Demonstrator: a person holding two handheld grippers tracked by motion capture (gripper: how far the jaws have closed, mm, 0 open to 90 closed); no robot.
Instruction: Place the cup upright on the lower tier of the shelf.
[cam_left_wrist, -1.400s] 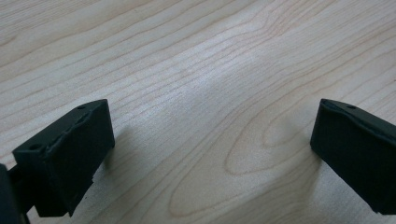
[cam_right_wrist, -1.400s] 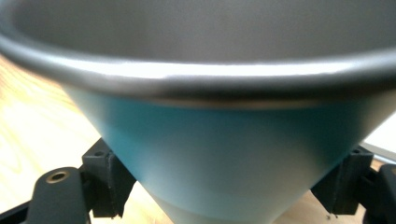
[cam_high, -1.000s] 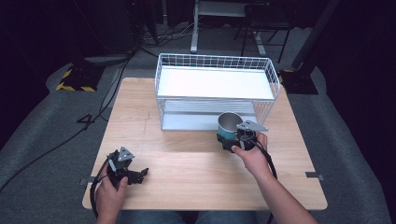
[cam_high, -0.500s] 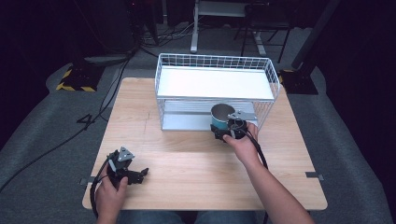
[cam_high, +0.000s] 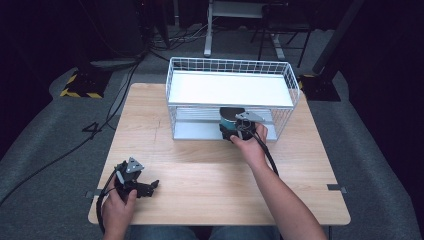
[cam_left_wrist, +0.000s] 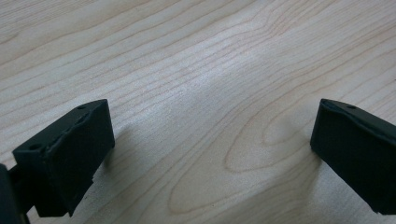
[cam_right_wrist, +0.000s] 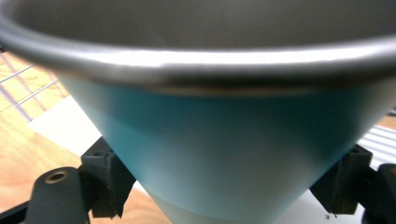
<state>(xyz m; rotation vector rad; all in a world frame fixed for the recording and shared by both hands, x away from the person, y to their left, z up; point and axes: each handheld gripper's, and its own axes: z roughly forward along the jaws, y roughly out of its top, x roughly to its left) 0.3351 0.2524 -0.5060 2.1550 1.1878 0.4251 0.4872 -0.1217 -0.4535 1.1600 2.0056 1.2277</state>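
Observation:
A teal metal cup (cam_high: 229, 121) with a steel rim (cam_right_wrist: 196, 60) is held upright in my right gripper (cam_high: 239, 131), whose jaws press on its lower sides. The cup sits at the open front of the white wire rack (cam_high: 230, 90), partly under its top shelf, over the lower shelf (cam_high: 195, 127). The cup's teal wall (cam_right_wrist: 224, 149) looms very close in the right gripper view. My left gripper (cam_high: 145, 187) rests low over the wooden table (cam_high: 200, 175) near its front left corner, open, with bare wood (cam_left_wrist: 210, 140) between its fingers (cam_left_wrist: 70, 149).
The rack stands at the back middle of the table, with wire sides and a white top shelf (cam_high: 227, 87). Cables (cam_high: 107, 197) trail from both grippers. Grey carpet and dark equipment surround the table.
My right gripper has carried the cup leftward and forward, from in front of the rack's right end into the rack's lower opening. The left gripper has stayed put.

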